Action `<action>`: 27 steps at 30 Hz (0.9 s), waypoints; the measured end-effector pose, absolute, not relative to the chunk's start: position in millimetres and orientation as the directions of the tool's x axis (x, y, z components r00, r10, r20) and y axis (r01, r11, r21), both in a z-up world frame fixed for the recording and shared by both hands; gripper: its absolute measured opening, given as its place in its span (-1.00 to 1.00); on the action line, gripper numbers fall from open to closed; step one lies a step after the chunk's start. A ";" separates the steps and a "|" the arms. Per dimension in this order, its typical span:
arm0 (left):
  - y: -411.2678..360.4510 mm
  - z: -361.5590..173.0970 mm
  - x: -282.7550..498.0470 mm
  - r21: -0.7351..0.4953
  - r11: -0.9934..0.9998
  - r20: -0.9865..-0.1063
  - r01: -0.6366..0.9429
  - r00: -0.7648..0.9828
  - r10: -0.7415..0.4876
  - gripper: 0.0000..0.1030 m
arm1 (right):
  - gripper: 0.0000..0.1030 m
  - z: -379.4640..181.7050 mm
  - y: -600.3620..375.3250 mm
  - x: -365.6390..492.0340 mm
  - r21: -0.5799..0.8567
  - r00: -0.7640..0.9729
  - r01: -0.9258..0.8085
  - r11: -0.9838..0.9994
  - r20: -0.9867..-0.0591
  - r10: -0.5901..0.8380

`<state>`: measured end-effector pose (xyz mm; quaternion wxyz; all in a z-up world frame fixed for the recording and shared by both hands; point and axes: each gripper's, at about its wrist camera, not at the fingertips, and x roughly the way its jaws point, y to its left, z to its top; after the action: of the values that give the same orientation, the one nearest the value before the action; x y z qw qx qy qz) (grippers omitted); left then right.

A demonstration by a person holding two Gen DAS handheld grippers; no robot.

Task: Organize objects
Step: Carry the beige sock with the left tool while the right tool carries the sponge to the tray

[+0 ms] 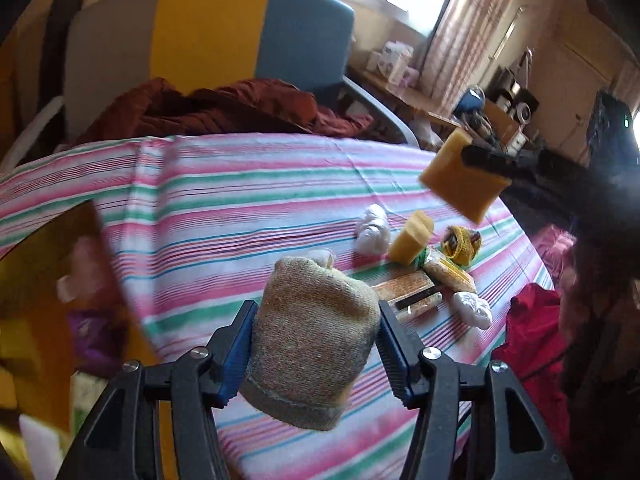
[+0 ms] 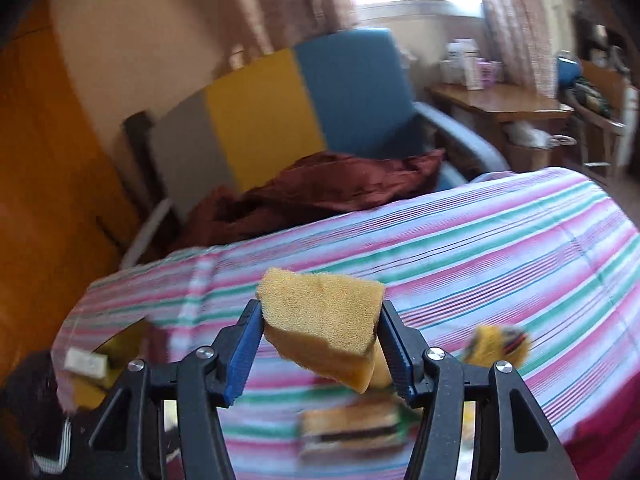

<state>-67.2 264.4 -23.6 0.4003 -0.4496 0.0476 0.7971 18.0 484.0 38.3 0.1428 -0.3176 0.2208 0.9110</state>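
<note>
No legible writing on any packet. My left tool (image 1: 316,354) pinches a rolled sock (image 1: 312,344) above the striped surface (image 1: 224,216); my right tool (image 2: 318,346) pinches a yellow sponge (image 2: 320,332). Packets (image 1: 412,292), another sponge (image 1: 410,236) lie beyond.

The sock (image 1: 312,344) is coarse matt knit cloth with a stitched hem, and the sponge (image 2: 324,320) is porous, rough yellow foam. Both tongs, left (image 1: 316,352) and right (image 2: 320,344), are matt black plastic with ribbed blue pads (image 1: 236,356) and shiny metal screws. The striped cover (image 1: 240,208) is smooth woven cloth, creased near its far edge, and the packets (image 1: 408,292) near its right edge are glossy plastic film.
</note>
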 end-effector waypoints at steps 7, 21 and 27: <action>176.9 -18.4 -73.8 -0.314 -0.763 -0.738 -0.565 -0.360 0.571 0.13 | 0.13 24.9 397.6 -1.8 0.335 -0.752 -0.224 -0.915 -0.656 -0.056; 37.2 -38.6 -92.2 -0.369 -0.876 -0.732 -0.312 -0.482 0.480 0.13 | 0.15 -8.2 265.7 -28.8 0.334 -0.644 0.029 -0.942 -0.715 -0.273; 36.6 -31.9 -99.9 -0.407 -0.853 -0.705 -0.325 -0.482 0.520 0.13 | 0.15 -22.5 232.6 -34.9 0.303 -0.587 0.098 -0.948 -0.751 -0.301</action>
<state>-99.9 36.6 -31.9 0.2476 -0.4445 -0.1096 0.8539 -34.9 232.6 -22.5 -0.1131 -0.4399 0.1153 0.8834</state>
